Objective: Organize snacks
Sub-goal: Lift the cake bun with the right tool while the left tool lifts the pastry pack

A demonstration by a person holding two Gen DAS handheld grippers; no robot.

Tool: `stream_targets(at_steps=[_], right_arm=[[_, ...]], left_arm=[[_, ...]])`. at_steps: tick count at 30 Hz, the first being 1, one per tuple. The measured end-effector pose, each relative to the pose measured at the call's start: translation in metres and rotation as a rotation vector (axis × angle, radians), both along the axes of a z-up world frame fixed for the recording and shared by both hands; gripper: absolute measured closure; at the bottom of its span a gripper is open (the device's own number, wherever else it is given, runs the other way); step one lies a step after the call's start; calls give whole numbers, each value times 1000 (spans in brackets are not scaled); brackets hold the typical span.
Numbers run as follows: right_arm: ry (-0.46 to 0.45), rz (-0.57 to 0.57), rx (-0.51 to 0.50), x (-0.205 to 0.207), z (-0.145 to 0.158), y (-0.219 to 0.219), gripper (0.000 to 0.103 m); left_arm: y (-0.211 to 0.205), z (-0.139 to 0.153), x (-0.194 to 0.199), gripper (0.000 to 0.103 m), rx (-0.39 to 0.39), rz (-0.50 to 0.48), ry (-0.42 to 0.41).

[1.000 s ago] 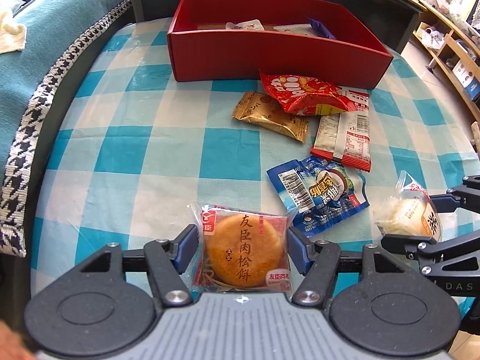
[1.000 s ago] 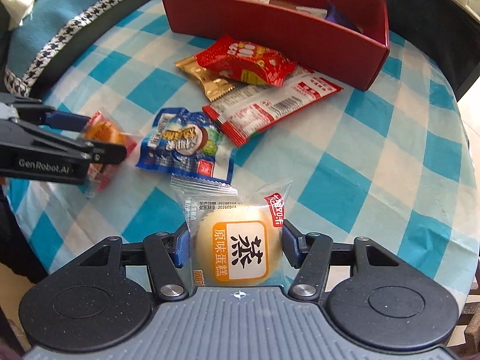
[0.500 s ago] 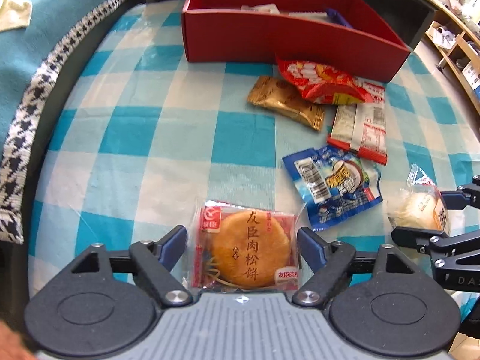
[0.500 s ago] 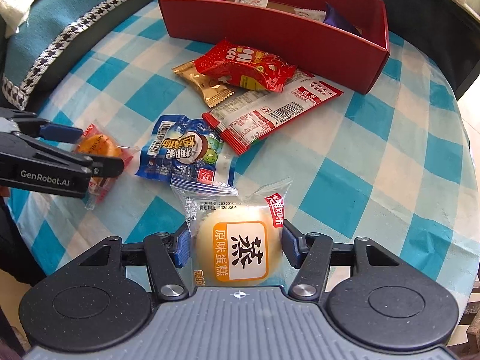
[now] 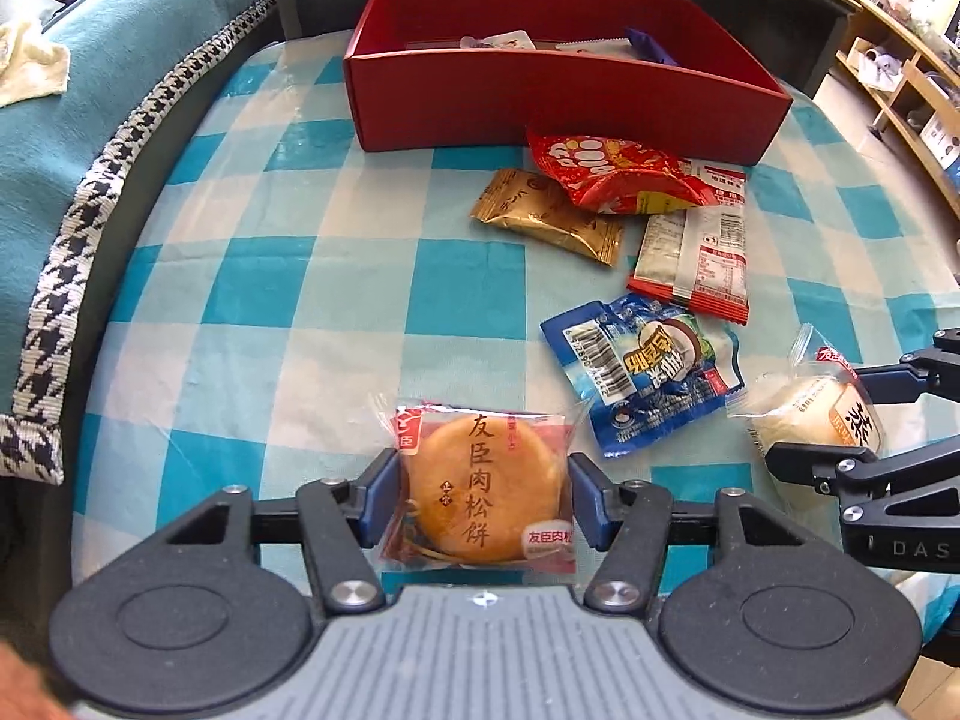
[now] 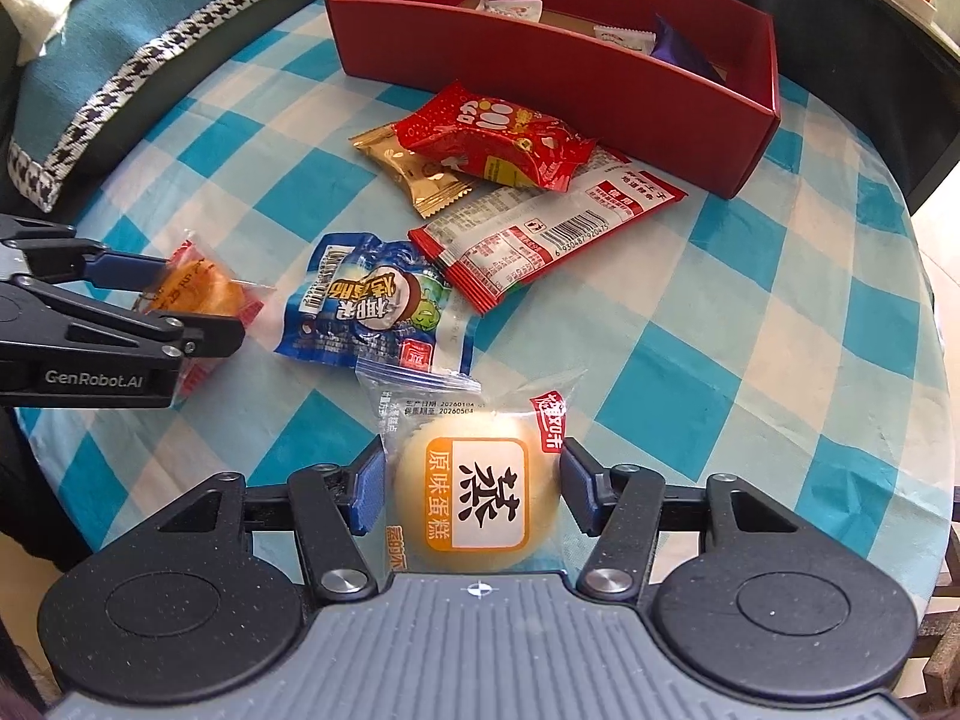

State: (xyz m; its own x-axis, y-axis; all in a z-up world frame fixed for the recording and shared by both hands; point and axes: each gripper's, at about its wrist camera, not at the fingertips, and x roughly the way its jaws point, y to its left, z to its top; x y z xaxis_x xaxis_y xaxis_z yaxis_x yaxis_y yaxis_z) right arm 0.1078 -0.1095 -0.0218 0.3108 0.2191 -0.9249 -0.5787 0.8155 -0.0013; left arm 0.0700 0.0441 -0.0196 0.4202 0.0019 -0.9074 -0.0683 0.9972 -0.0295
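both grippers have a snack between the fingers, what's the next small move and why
Probably lift both and carry them toward the red box: the left gripper pinches the pork floss cake, the right gripper the steamed cake, and other snacks already lie inside it.

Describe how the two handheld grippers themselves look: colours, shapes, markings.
Both match: the left gripper and right gripper have black linkage arms with silver pivot screws, blue finger pads, round black discs and a ribbed grey body. White lettering reads "GenRobot.AI" on the left, "DAS" on the right.
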Motion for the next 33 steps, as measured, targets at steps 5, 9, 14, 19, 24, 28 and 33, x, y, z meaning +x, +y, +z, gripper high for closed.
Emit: stream_targets(at_steps=[5,9,14,19,24,28,33], right_arm=[[-18,8,-14,-4,-1,1,38],[3,18,-45,-4,-11,3,36],[-5,16,-50,-1,-16,4,33],[-21,47,-61,-8,-12,8,38],[-54,40,-32,-15,1,9,38],[-92,10,5,-14,16,5,38],[-123,-23,41,-8,28,4,38]], left_arm=[[0,0,-5,15,-6,-4,1],[-4,-5,-4,13,19,-12,0],[-11,-12,-2,7,71,-31,5],[-16,-4,-5,15,53,-59,-9],[-16,12,-6,15,29,-58,-56],[-18,25,-2,15,15,-53,-98],[-22,36,9,15,17,-57,-140]])
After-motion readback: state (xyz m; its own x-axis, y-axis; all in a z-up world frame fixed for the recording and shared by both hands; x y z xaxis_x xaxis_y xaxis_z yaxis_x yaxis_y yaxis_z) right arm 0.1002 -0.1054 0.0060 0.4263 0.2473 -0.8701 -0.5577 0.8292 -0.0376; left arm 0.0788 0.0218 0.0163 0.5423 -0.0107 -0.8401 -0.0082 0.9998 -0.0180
